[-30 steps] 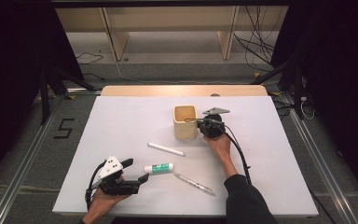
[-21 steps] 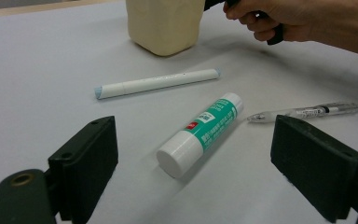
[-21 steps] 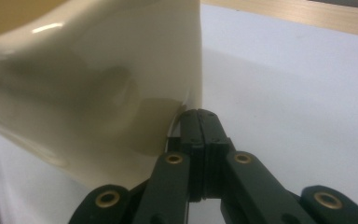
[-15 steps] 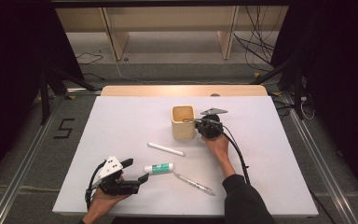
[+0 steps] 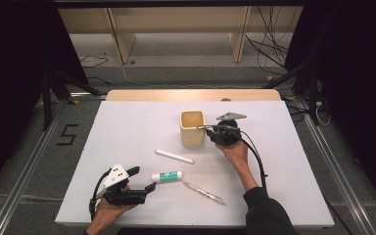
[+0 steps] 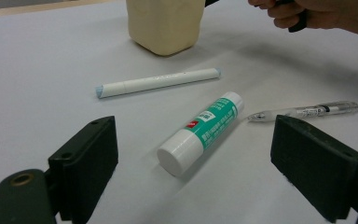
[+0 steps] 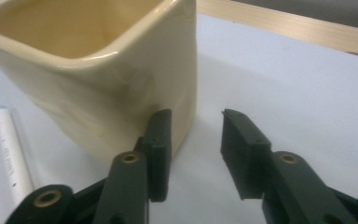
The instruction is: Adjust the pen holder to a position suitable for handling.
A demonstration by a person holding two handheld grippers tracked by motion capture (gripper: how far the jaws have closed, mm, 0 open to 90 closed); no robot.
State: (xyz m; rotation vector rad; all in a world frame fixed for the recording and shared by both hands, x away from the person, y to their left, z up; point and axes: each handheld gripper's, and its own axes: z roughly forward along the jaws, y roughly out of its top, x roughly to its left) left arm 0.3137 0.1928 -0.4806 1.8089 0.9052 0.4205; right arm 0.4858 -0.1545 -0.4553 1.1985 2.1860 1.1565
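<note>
- Left gripper (image 5: 144, 180), lower left of the high view: held in a hand at the table's near edge, jaws wide apart around nothing; in its own view the jaws flank the glue stick without touching it.
- Glue stick (image 6: 200, 132), white cap toward the camera, green-and-white label with a small red mark; print too small to read. Lies flat at centre frame, just beyond the left jaws.
- Clear pen (image 6: 306, 111), right of the glue stick, lying flat.
- White marker (image 6: 157, 82), light blue at the ends, beyond the glue stick; faint print, unreadable.
- Cream square cup (image 5: 192, 128), upright at mid-table; nothing seen inside in the right gripper view.
- Right gripper (image 7: 193, 142): jaws slightly apart, empty, one beside the cup's corner; contact cannot be told.
- Table (image 5: 127, 127), white-topped.
</note>
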